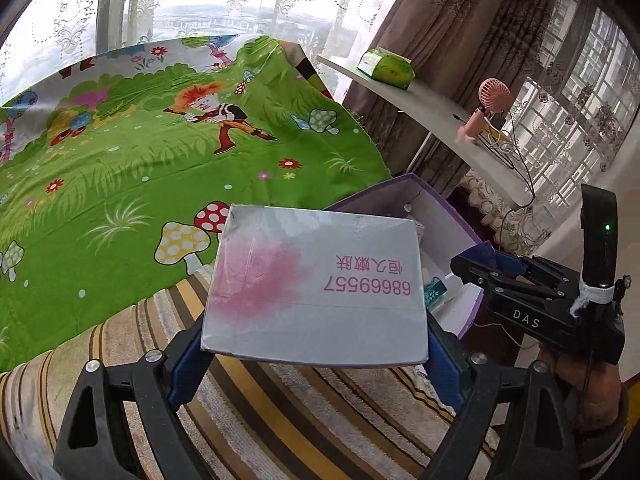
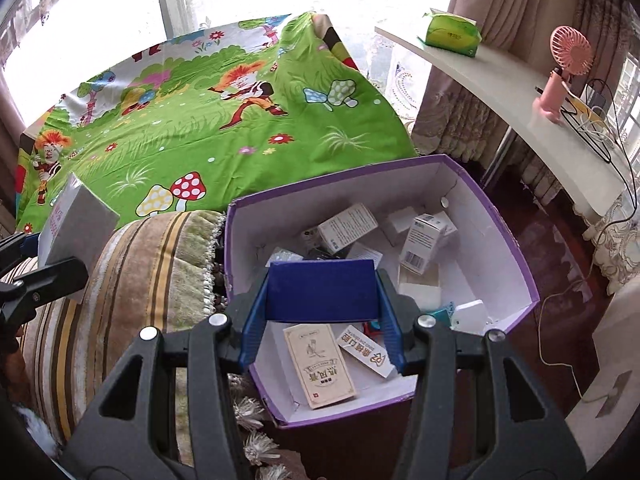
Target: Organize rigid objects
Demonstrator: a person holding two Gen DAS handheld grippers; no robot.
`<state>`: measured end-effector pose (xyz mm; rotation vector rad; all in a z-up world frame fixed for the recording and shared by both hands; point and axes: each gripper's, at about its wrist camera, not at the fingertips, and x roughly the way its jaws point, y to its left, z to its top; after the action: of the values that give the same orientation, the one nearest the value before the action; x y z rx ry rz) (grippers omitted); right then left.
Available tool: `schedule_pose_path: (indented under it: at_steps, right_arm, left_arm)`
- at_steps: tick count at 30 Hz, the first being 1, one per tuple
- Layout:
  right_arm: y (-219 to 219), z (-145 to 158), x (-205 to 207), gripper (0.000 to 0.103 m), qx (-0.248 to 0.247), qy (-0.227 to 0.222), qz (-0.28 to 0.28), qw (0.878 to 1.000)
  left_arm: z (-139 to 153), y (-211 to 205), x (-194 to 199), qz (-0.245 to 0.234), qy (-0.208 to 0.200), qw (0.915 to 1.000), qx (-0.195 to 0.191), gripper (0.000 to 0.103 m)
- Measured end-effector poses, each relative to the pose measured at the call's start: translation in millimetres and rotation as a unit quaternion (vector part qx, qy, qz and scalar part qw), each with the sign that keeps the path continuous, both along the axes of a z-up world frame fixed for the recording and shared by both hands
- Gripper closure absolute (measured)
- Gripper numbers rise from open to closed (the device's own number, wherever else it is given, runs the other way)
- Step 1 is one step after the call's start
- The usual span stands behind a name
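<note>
Jaws of both grippers grip cartons for dropping: left gripper (image 1: 316, 344) spread wide around a grey box (image 1: 316, 284), right gripper (image 2: 322, 320) half-closed on a blue box (image 2: 322, 290), purple bin (image 2: 520, 264) beneath.

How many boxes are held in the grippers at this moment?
2. The left gripper holds a grey box. The right gripper holds a blue box above the purple bin.

Grey box (image 1: 316, 284) between the left fingers: pink no. "68669557" w/ Chinese chars "恒久嫩肤" above it, both upside down. "DAS" in white on the right gripper (image 1: 490, 254) body. Tan carton (image 2: 320, 364) below the right fingers: "抗风膏", inverted.
</note>
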<state>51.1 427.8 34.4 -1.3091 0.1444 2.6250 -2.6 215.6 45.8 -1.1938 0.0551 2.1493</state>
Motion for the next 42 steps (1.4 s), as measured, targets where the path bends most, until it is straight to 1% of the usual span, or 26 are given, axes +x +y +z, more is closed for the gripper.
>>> schedule_pose_path:
  at_steps: [4,6,8,9,10,11,17,23,27,32,35,37,42]
  right_arm:
    - [20.5,-0.6,12.2,0.049,-0.009,0.006,-0.026,1.000]
    - [27.8,-1.2,15.4,0.047,-0.016,0.008,-0.035,0.999]
    - [32.4,-0.4,19.6,0.035,-0.020,0.010,-0.041,0.999]
    - [33.5,0.9,21.7,0.031,-0.020,0.014,-0.043,0.999]
    - [34.0,2.2,23.8,0.025,-0.018,0.016,-0.045,0.999]
    - [35.0,3.2,26.3,0.022,-0.014,0.018,-0.047,0.999]
    - [39.7,5.9,40.4,0.019,-0.007,0.018,-0.058,0.998]
    - [37.6,4.6,58.8,0.019,0.006,0.015,-0.068,0.998]
    - [37.2,4.6,68.8,0.019,0.007,0.020,-0.079,0.997]
    - [36.8,2.8,69.5,0.019,0.012,0.016,-0.080,0.997]
    - [36.8,1.8,68.9,0.019,0.012,0.015,-0.080,0.997]
    - [36.0,0.9,68.4,0.019,0.014,0.014,-0.079,0.997]
    - [32.0,-2.7,67.0,0.019,0.015,0.010,-0.076,0.997]
  left_arm:
    - [-4.8,20.2,8.5,-0.029,-0.020,0.9993,0.010,0.010]
    - [-11.3,28.7,10.3,-0.045,-0.048,0.9977,0.017,0.009]
    - [-18.9,33.9,12.6,-0.049,-0.070,0.9962,0.017,0.005]
    - [-21.3,34.6,14.5,-0.045,-0.071,0.9965,0.010,0.005]
    - [-21.6,34.5,16.5,-0.042,-0.068,0.9968,0.007,0.005]
    - [-21.2,33.7,18.6,-0.040,-0.066,0.9970,0.005,0.005]
    - [-20.9,35.0,25.1,-0.032,-0.059,0.9977,-0.011,0.003]
    - [-22.1,33.6,25.5,-0.019,-0.060,0.9980,-0.007,0.001]
    - [-23.3,35.6,26.2,-0.022,-0.055,0.9982,-0.009,0.000]
    - [-26.2,38.8,25.7,-0.030,-0.055,0.9979,-0.018,0.000]
    - [-28.0,36.6,19.3,-0.025,-0.074,0.9969,0.002,0.000]
    - [-28.0,36.7,17.0,-0.022,-0.079,0.9967,0.007,0.000]
    - [-29.3,43.0,20.2,-0.027,-0.066,0.9973,-0.014,0.000]
